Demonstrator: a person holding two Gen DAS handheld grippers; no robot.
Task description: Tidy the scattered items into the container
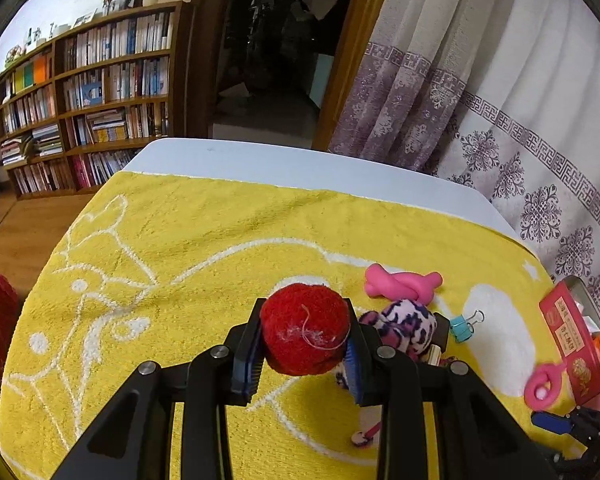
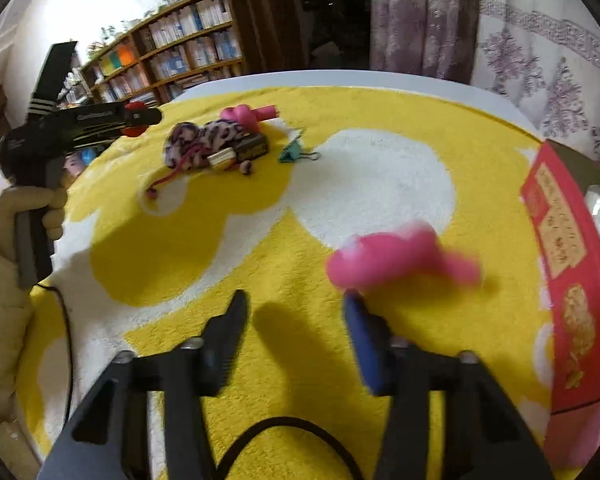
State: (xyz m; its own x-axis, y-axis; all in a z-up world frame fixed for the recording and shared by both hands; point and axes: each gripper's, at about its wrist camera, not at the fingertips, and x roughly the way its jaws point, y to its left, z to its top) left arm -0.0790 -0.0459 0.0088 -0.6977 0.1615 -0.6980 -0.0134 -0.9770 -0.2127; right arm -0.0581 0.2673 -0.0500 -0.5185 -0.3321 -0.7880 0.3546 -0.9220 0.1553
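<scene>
My left gripper (image 1: 304, 314) is shut on a fuzzy red ball (image 1: 304, 328), held above the yellow towel (image 1: 188, 264). In the right wrist view it hangs at the far left (image 2: 140, 118) in a gloved hand. My right gripper (image 2: 294, 304) stands open low over the towel, with nothing between its fingers. A blurred pink curled toy (image 2: 400, 260) lies just beyond its right fingertip. The metal container (image 1: 580, 282) is at the right edge, with a red box (image 2: 572, 280) leaning in it.
A pile lies mid-towel: a pink knotted toy (image 2: 248, 114), a leopard-print plush (image 2: 200, 142), a small dark box (image 2: 254, 148) and a teal binder clip (image 2: 294, 152). A bookshelf (image 1: 92, 100) and curtains (image 1: 480, 100) stand behind the table.
</scene>
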